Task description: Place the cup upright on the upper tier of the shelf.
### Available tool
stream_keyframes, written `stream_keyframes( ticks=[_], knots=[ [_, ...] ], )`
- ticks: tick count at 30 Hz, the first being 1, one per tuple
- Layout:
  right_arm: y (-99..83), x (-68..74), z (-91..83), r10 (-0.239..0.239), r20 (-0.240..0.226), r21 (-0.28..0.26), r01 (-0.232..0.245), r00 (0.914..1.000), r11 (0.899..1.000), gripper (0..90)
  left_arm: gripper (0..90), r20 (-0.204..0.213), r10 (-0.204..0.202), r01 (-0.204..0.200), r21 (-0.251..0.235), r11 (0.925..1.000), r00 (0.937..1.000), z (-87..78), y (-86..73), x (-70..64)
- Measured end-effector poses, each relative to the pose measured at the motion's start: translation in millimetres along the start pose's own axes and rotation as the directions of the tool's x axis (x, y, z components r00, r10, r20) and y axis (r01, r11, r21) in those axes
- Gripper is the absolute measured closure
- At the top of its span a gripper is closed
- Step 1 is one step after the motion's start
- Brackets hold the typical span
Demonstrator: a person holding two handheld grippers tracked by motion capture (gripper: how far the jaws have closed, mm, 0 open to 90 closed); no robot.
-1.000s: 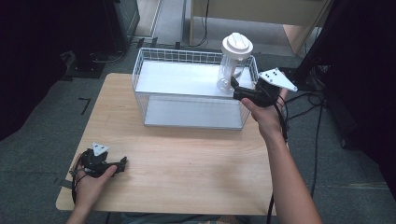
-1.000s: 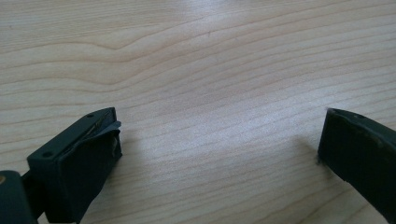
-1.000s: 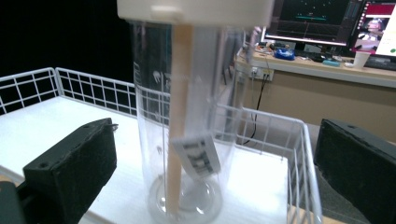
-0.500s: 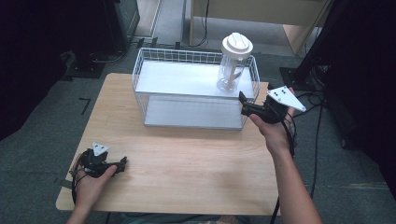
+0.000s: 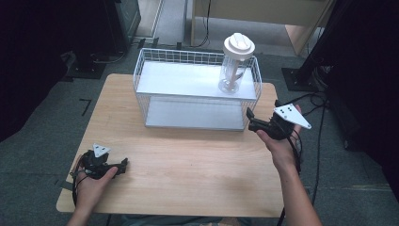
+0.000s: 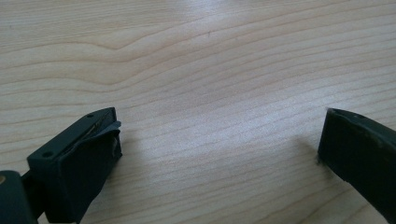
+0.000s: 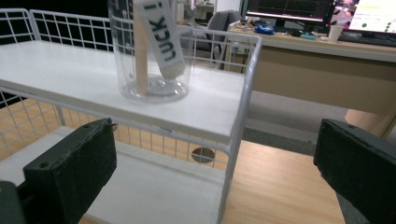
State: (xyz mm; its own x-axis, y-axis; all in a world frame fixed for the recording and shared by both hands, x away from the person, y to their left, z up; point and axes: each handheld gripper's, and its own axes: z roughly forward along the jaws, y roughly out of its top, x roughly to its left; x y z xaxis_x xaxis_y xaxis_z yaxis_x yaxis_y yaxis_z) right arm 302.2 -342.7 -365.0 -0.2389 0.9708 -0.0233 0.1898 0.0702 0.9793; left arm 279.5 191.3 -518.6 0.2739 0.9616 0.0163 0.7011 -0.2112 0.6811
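Note:
A clear plastic bottle with a white lid stands upright on the right end of the white top shelf of a wire rack. It holds a wooden stick and a printed label. My right gripper hovers open just off the rack's front right corner, a little below the bottle and apart from it. In the right gripper view the bottle stands beyond my open right gripper, and the rack's corner post runs between the jaws. My left gripper rests open at the table's front left, and in its own view my left gripper has bare wood between the jaws.
The wooden table is bare in front of the rack. A lower white shelf sits inside the rack. Cables trail off the table's right side. A desk with monitors stands beyond the table.
My right gripper has drawn back from the bottle on the top shelf, moving right and toward the front, and now hangs lower beside the rack's corner. The bottle and left gripper stayed put.

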Motion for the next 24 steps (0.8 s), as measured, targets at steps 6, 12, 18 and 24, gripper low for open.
stream_keyframes(
  ticks=[6, 12, 18, 24],
  knots=[
    [-18.0, -6.7, -8.2, 0.017, 0.009, 0.030, -0.017, 0.9998, 0.999, 0.0, 0.0, -0.002, -0.003, 0.003, 0.001, 1.0000, 1.0000, 0.2, 0.2, -0.3],
    [-37.5, -11.1, -16.3, 0.029, 0.018, 0.061, -0.030, 0.9994, 0.998, 0.0, 0.0, -0.002, -0.002, 0.002, 0.003, 1.0000, 1.0000, 0.0, 0.2, -0.3],
    [-60.3, -16.7, -24.2, 0.073, 0.026, 0.104, -0.076, 0.9970, 0.992, 0.0, 0.0, -0.002, -0.003, 0.003, 0.001, 1.0000, 1.0000, 0.1, 0.2, -0.3],
    [-83.2, -25.0, -33.6, 0.106, 0.045, 0.145, -0.111, 0.9934, 0.983, 0.0, 0.0, -0.001, -0.003, 0.003, 0.001, 1.0000, 1.0000, 0.1, 0.2, -0.4]
  ],
)
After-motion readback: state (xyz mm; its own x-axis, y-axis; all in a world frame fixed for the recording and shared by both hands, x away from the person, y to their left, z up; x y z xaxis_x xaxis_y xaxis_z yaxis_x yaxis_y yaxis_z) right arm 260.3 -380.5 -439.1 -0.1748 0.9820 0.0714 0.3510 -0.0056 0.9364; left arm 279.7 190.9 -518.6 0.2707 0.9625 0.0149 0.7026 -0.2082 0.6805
